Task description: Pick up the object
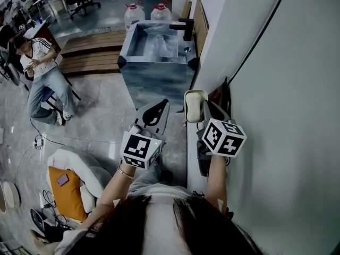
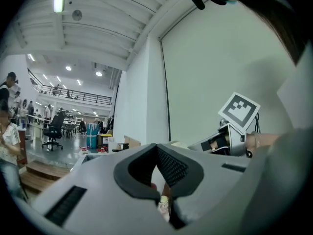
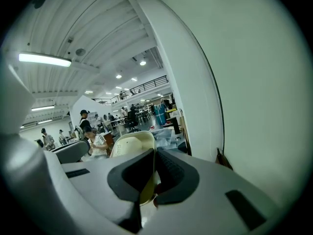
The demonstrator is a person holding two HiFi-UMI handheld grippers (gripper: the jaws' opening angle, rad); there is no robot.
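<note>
A cream, bowl-like object (image 1: 193,106) is held up in the air in front of the person, close to the white wall. My right gripper (image 1: 201,106) is shut on its rim. In the right gripper view the cream object (image 3: 128,148) stands on edge to the left of the jaws, and the dark pads (image 3: 168,173) pinch its wall. My left gripper (image 1: 161,104) hangs beside it on the left, a little apart. Its jaws meet at the tips with nothing between them, and the left gripper view shows the closed pads (image 2: 171,168) with only a hollow behind them.
A steel sink cabinet (image 1: 156,81) with a black tap (image 1: 186,28) stands straight ahead, with two water bottles (image 1: 134,12) behind it. The white wall (image 1: 276,89) runs along the right. A seated person (image 1: 42,73) and wooden steps (image 1: 90,52) are on the left, and a chair with an orange cushion (image 1: 68,187) is near left.
</note>
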